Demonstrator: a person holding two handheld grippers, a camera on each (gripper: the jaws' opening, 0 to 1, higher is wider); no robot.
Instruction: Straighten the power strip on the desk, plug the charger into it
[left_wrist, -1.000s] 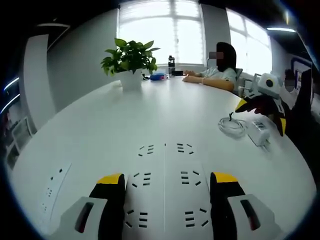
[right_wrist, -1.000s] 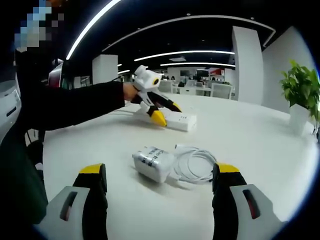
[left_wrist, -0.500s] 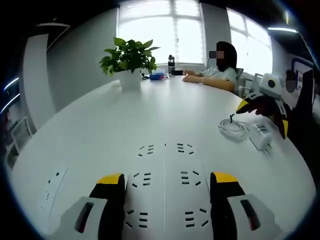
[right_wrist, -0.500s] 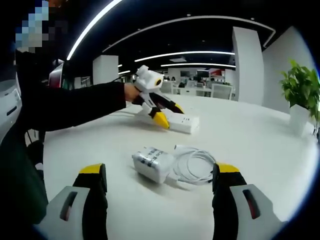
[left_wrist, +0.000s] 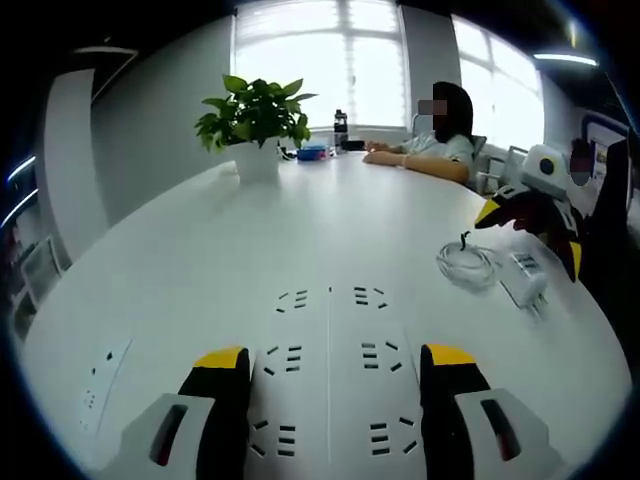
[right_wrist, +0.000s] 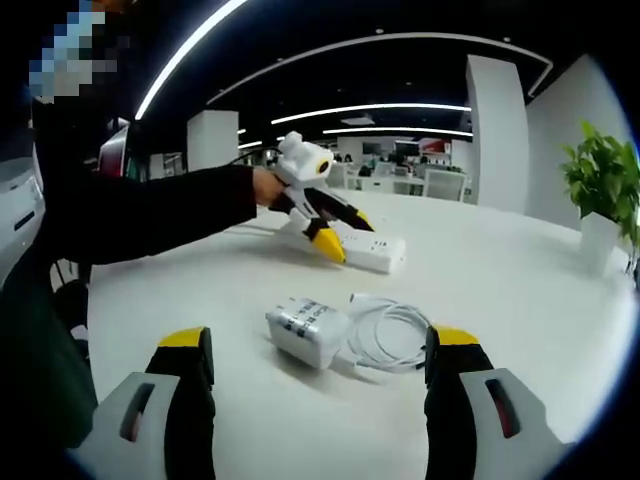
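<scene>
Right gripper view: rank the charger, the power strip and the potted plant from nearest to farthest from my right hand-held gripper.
1. Charger: just ahead of the right hand-held gripper, slightly left, with its coiled cable to the right.
2. Power strip: farther along the table, under the left hand-held gripper.
3. Potted plant: farthest, at the right edge.
</scene>
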